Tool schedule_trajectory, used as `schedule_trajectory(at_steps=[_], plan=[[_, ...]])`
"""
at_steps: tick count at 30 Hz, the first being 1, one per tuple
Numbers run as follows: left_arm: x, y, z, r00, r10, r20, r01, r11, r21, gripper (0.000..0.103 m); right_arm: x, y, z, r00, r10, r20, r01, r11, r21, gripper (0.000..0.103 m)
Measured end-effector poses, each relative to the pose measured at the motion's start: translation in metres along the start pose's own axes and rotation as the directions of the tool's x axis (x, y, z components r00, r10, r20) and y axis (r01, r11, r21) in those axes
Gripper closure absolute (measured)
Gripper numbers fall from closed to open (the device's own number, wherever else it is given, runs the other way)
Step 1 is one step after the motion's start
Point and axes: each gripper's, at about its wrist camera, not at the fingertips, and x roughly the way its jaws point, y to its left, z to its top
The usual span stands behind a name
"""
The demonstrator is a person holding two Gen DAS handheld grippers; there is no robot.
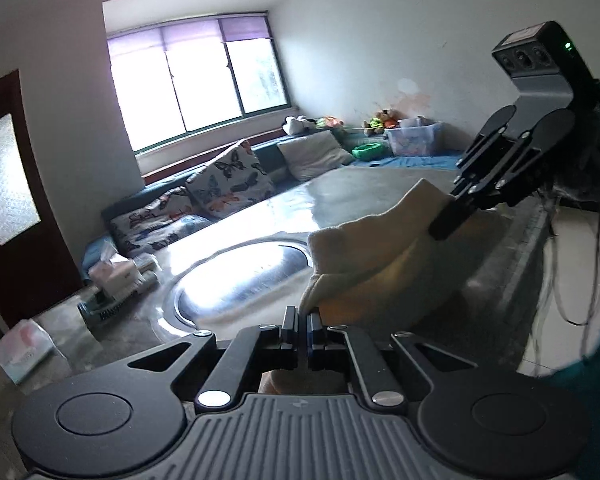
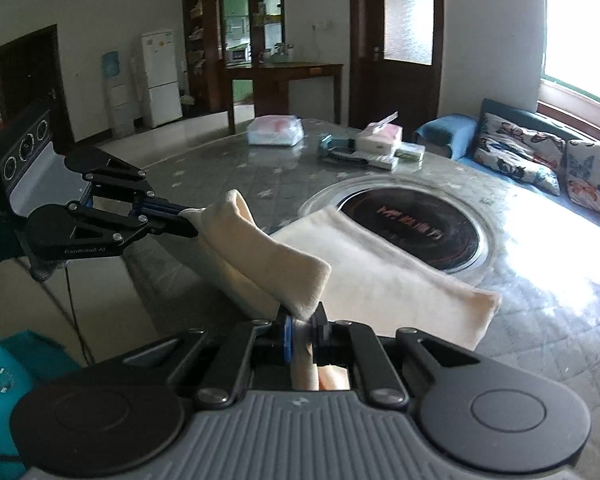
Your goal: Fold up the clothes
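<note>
A cream cloth (image 2: pixel 372 276) lies partly on the round grey table (image 2: pixel 540 312) near its front edge, with its near edge lifted. My left gripper (image 1: pixel 302 320) is shut on one corner of the cloth (image 1: pixel 364 256); it also shows in the right wrist view (image 2: pixel 190 222). My right gripper (image 2: pixel 302 322) is shut on the other corner; it also shows in the left wrist view (image 1: pixel 446 222). The cloth hangs folded between the two grippers above the table.
A round black hotplate (image 2: pixel 416 232) is set in the table's middle. Tissue packs (image 2: pixel 274 130), a box (image 2: pixel 380 136) and a brush (image 2: pixel 342 156) lie at the far side. A sofa with butterfly cushions (image 2: pixel 540 156) stands beyond the table. Cables (image 1: pixel 572 280) hang beside it.
</note>
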Motion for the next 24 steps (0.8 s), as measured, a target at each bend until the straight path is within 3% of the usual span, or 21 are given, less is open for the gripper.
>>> schedule_trajectory(at_steps=[9,12,16,20,24], plan=[[0.090,0.052,0.026,0.998,0.027,-0.054,-0.029,0.999,-0.046,0.099,0.064,-0.074,0.040,0.997,-0.054,-0.046,0.056,0.997,0.056,0.095],[0.135,0.068,0.024,0.993,0.043,-0.113,-0.052,0.996,-0.075,0.099,0.096,-0.099,0.044,0.994,-0.078,-0.078,0.085,0.992,0.096,0.095],[0.195,0.084,0.009,0.973,0.065,-0.223,-0.097,0.986,-0.132,0.098,0.142,-0.129,0.040,0.987,-0.108,-0.122,0.128,0.977,0.172,0.095],[0.218,0.086,-0.004,0.956,0.085,-0.281,-0.137,0.976,-0.169,0.094,0.170,-0.143,0.025,0.978,-0.154,-0.141,0.187,0.946,0.263,0.091],[0.217,0.092,-0.003,0.950,0.097,-0.296,-0.162,0.966,-0.201,0.086,0.164,-0.154,0.015,0.975,-0.179,-0.133,0.215,0.916,0.338,0.084]])
